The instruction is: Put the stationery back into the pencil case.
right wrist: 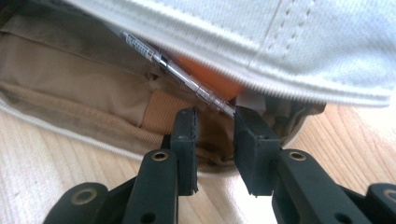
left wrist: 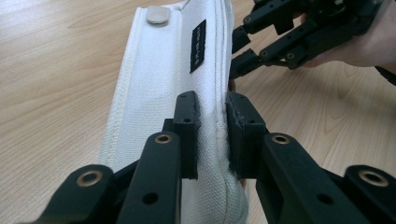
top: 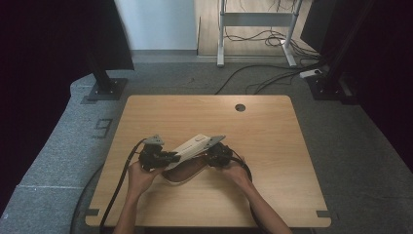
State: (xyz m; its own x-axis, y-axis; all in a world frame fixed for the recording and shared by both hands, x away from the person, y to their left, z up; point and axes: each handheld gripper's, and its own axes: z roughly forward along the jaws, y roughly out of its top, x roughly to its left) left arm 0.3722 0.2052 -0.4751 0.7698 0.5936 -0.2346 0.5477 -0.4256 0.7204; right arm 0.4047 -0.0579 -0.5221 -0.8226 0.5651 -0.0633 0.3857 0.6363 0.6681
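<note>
While the wooden worktop point(top: 272, 146) carries nothing else of note, a white canvas pencil case point(top: 192, 146) sits near the person's edge, a little left of the middle, between the two hands. Its white flap point(left wrist: 163, 84) is lifted clear of the body, so the opening step looks done: in the right gripper view the tan lining point(right wrist: 79, 88) lies exposed beneath the raised flap, and the contents can be seen.

Holding that flap up is the left claw point(left wrist: 212, 135), whose pads are closed tight on the stitched edge of the white fabric, just below the small black label point(left wrist: 198, 45) and well short of the snap button point(left wrist: 158, 15) at the far end. In the high view this claw point(top: 168, 157) sits at the case's left end.

From the right side comes the right claw point(right wrist: 215, 140), its tips at the mouth of the case. Its pads stand narrowly apart and grip nothing; a clear-barrelled pen point(right wrist: 182, 74) lies slanted just beyond them, resting against something orange point(right wrist: 210, 77) that is too hidden to name.

By my reading, what remains is the picking itself: the right claw has yet to close on the pen and draw it out, while the flap needs holding open.
</note>
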